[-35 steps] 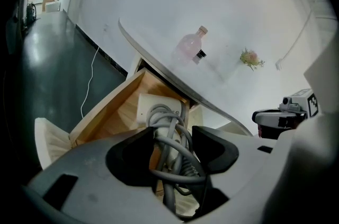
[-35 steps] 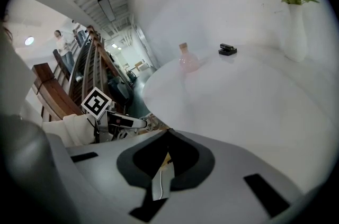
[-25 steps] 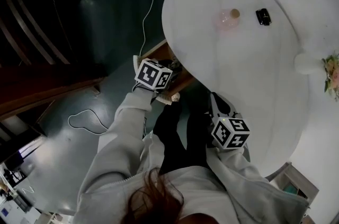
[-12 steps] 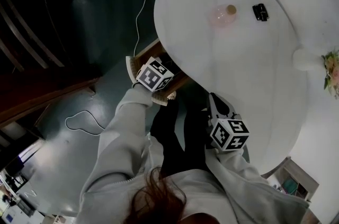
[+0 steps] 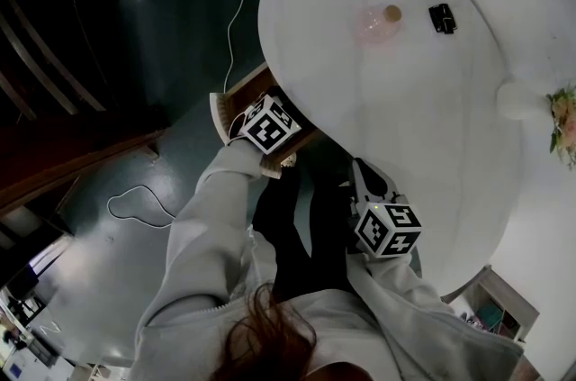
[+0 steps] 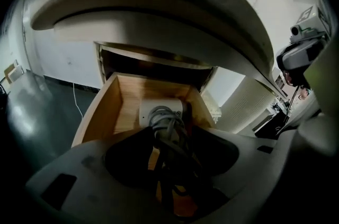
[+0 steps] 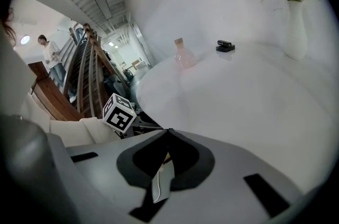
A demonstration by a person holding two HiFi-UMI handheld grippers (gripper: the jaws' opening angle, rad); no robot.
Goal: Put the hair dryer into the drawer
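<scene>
Hair dryer (image 6: 159, 112) sunk toward drawer (image 6: 100, 112) (left gripper (image 6: 168, 151) rolled).

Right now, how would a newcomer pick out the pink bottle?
Find the big white oval table. Two small things sit apart near its far end. The bottle is the rounded, pale pink one with a tan cap, left of the black box.
</scene>
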